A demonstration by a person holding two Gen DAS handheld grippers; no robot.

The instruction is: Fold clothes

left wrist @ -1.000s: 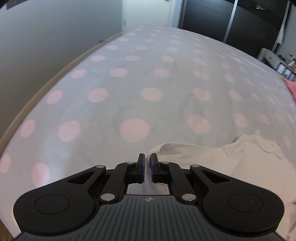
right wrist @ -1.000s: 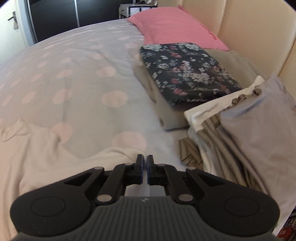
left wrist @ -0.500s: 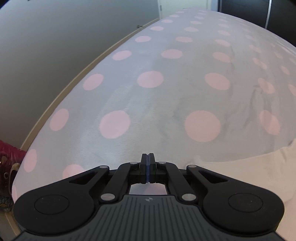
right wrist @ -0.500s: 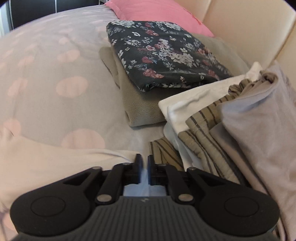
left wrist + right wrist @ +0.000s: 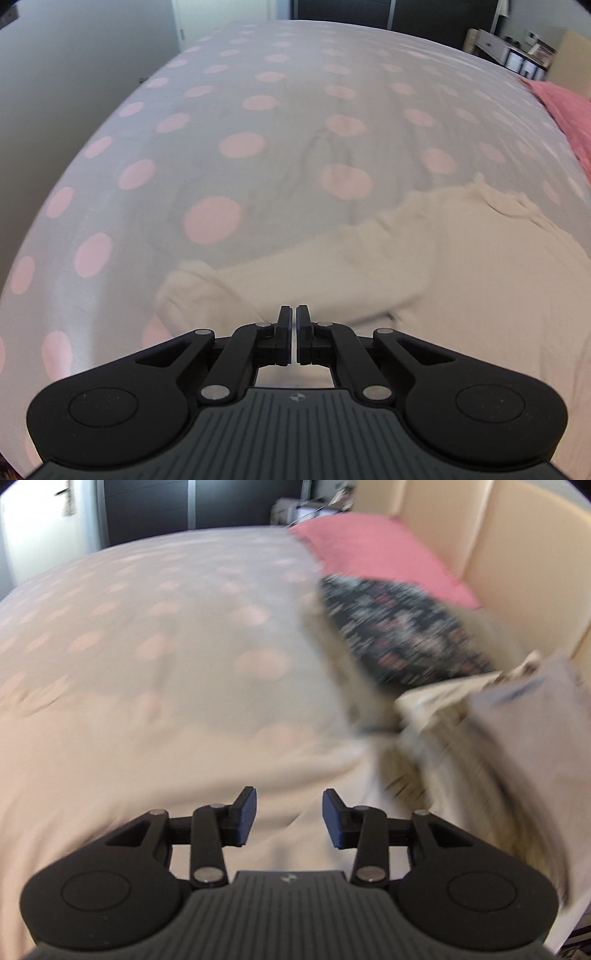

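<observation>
Overhead, the left gripper [image 5: 293, 334] hung nearly closed, only a slit between its pads, gripping nothing, above the cream shirt [image 5: 461, 266] sprawled on the dotted bedspread [image 5: 229, 147]. Its partner, the right gripper [image 5: 289, 821], gaped wide and empty over that shirt [image 5: 129, 760].

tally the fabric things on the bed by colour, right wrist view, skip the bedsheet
cream: 1, the spread-out garment
pink: 1, the pillow
dark floral: 1, the folded piece
grey: 1, the garment on the heap
striped tan: 1, under it
total: 5; blur may hide more
</observation>
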